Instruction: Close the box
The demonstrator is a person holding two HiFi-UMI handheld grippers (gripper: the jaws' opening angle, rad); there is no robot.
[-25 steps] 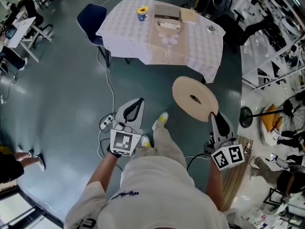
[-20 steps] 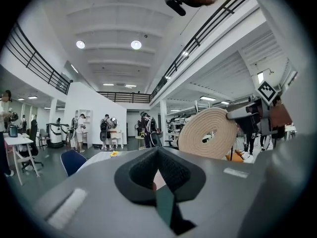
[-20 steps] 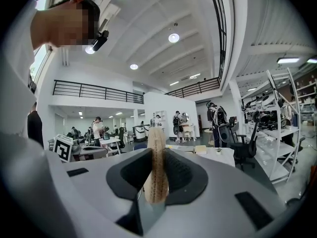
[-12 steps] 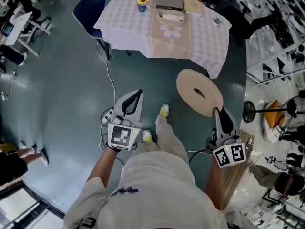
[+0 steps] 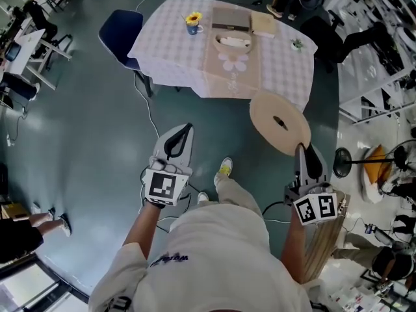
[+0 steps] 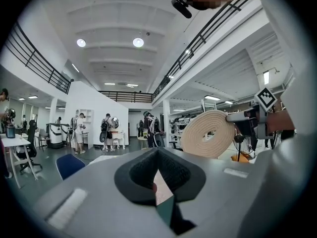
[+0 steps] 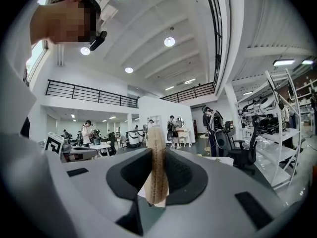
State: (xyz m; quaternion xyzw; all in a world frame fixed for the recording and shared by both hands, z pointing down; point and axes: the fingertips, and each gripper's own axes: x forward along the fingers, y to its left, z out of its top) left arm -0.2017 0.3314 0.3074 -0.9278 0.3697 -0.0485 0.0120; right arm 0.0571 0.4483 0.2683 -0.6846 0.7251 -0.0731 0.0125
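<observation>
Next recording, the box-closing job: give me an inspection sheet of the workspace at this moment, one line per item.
Surface: table under a checked cloth, ahead of the person.
Job's things: woven box on the table, apparently open; round woven lid held off the table.
Clutter: flower mug, flat brown box, tan box, small item.
Grippers: left gripper shut, empty; right gripper shut on the lid's rim.
Cables: white cable on the floor beside the table.
Surroundings: blue chair; another person's feet.
</observation>
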